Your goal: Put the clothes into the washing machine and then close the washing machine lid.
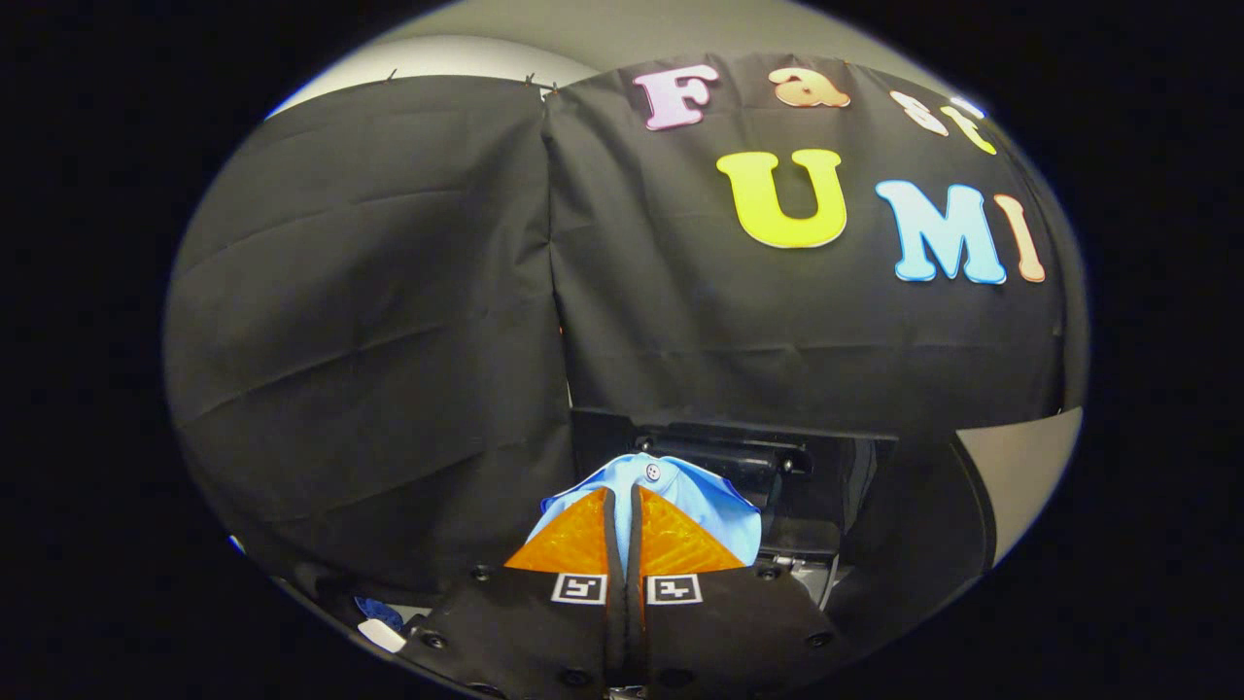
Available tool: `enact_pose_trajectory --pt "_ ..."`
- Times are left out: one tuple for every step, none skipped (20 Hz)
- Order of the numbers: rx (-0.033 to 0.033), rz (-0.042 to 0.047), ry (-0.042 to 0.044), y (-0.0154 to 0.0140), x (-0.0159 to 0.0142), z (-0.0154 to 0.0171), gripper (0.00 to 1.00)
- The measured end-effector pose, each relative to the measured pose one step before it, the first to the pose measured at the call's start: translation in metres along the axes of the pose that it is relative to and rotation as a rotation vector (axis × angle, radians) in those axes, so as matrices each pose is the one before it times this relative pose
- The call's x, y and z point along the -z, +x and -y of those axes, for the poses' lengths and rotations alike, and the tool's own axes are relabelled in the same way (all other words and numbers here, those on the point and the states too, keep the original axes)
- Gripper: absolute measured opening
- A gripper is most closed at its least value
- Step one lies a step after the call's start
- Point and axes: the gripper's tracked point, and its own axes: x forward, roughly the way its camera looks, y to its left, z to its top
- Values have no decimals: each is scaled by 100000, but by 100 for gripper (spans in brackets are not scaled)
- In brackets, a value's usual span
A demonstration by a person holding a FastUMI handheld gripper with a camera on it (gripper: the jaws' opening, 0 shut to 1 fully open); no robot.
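We see the gripper (pixel 623 506) with its fingers pressed nearly together on a light blue shirt (pixel 680 491), whose buttoned fabric bunches just ahead of them. Beyond it stands a dark machine (pixel 777 476) against the black cloth wall (pixel 389 321).

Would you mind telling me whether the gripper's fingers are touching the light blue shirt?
Touching. In the gripper view, the gripper has its fingers nearly closed, with the light blue shirt pinched between them and bunching out past the tips.

A light blue shirt (pixel 680 501) with a small white button is clamped between the fingers of the gripper (pixel 624 496). At one o'clock beyond it sits a glossy black washing machine (pixel 777 476).
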Motion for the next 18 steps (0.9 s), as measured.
enact_pose_trajectory --pt "639 -2105 192 605 1132 243 1" --pt "837 -1960 -145 525 1206 18 1" --pt "1194 -1243 128 554 804 127 1" --pt "971 -1099 17 576 926 -59 1" --pt "1219 -1053 -139 504 833 269 1" --pt "1532 -695 -235 470 670 464 1" --pt "919 -960 -296 665 554 355 1" --pt "1029 -829 -4 485 666 279 1" --pt "1239 -993 -150 487 636 104 2" --pt "1258 -1441 -76 482 637 327 1" --pt "1141 -1584 189 448 841 130 1" --pt "937 -1926 264 490 860 286 2" --pt "396 -1689 404 248 930 -44 2" --pt "-273 -1406 285 119 700 -200 2" --pt "801 -1018 -461 282 821 -12 8" --pt "734 1188 -762 -126 176 35 8" --pt "1611 1096 -791 -381 -63 149 21" --pt "1269 479 -544 242 223 136 34"
